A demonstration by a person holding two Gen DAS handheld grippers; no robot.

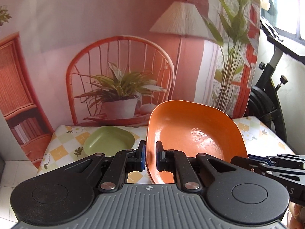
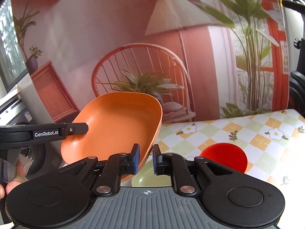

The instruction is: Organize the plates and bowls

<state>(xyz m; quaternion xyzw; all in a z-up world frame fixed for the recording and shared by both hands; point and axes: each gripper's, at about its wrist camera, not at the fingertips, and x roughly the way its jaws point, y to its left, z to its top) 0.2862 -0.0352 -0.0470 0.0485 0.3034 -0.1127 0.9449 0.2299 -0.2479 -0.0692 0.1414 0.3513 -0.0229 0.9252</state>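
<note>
An orange deep plate (image 1: 194, 133) with rounded corners hangs tilted above the table. My left gripper (image 1: 150, 156) is shut on its left rim, one blue pad inside and one outside. At the plate's right edge my right gripper (image 1: 247, 159) reaches in from the side. In the right wrist view the same orange plate (image 2: 114, 126) has its right rim pinched by my right gripper (image 2: 146, 159), while my left gripper (image 2: 83, 128) holds the far rim. A green plate (image 1: 108, 141) lies on the table to the left. A red round dish (image 2: 225, 157) lies to the right.
The table (image 2: 238, 129) has a checked flower-print cloth. A pale green dish (image 2: 146, 177) shows partly under my right gripper. A printed room backdrop (image 1: 118, 57) stands right behind the table. An exercise bike (image 1: 266, 99) stands at the right. A hand (image 2: 11, 185) shows at the lower left.
</note>
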